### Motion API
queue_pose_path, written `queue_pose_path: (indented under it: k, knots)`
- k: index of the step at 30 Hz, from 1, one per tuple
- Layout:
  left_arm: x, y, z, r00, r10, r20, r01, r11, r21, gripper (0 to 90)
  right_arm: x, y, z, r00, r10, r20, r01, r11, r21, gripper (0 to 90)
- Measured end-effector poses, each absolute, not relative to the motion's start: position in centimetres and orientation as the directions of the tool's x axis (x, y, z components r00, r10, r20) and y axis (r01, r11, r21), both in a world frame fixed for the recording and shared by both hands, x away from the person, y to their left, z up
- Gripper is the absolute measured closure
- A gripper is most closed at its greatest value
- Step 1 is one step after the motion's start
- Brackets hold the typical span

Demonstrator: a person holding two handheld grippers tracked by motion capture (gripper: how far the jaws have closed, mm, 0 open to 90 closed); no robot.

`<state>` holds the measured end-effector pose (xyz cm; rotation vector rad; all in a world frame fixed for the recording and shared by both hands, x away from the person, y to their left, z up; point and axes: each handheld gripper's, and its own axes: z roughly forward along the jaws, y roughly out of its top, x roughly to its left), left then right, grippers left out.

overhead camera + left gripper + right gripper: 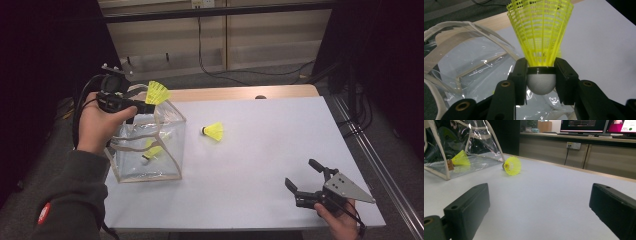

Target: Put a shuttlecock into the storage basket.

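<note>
High view, left side: the left gripper [141,106] holds a yellow shuttlecock [157,93] above the open mouth of a clear bag [165,167] that stands at the left edge of the tabletop [280,150]; the skirt points up and away from the hand, toward the far side.
High view, bag: a second shuttlecock [151,151] lies on its side on the bag's floor, below and nearer the person than the held one.
High view, middle: a third shuttlecock [213,131] lies on the tabletop just right of the bag, cork toward the bag, skirt toward the right.
High view, right side: the right gripper [306,176] hangs low at the near right corner, well apart from the loose shuttlecock; the left hand looks the nearer of the two.
Left gripper view: the jaws pinch the held shuttlecock [541,37] at the black band above its white cork; its long axis runs straight out between them, and the bag's rim [474,25] and clear wall lie below and to the left.
Right gripper view: the jaws stand wide apart with nothing between them; the loose shuttlecock [512,165] lies ahead and left, its open skirt turned toward the camera, beside the bag [439,173].
Likely next move: a drop, which I judge turns on the cork sitting over the bag's mouth.
</note>
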<state>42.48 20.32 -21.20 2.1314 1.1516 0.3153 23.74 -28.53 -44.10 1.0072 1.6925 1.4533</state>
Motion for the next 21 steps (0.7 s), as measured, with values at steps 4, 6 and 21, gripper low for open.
queue_pose_path:
  k: [4,6,21]
  knots:
    - [42.5,20.6,-21.3,0.575,0.812,-0.105,0.648,-0.372,0.665,64.7,23.7,-28.5,-44.1,-0.47,0.882,-0.009,0.124,0.076,0.989,2.7]
    - [42.6,20.7,-21.5,0.569,0.816,-0.102,0.649,-0.369,0.665,64.7,23.7,-28.5,-44.1,-0.47,0.883,-0.009,0.125,0.077,0.989,2.7]
    - [42.6,21.5,-21.7,0.548,0.831,-0.096,0.658,-0.356,0.663,64.8,23.7,-28.5,-44.1,-0.47,0.883,-0.008,0.125,0.076,0.989,2.7]
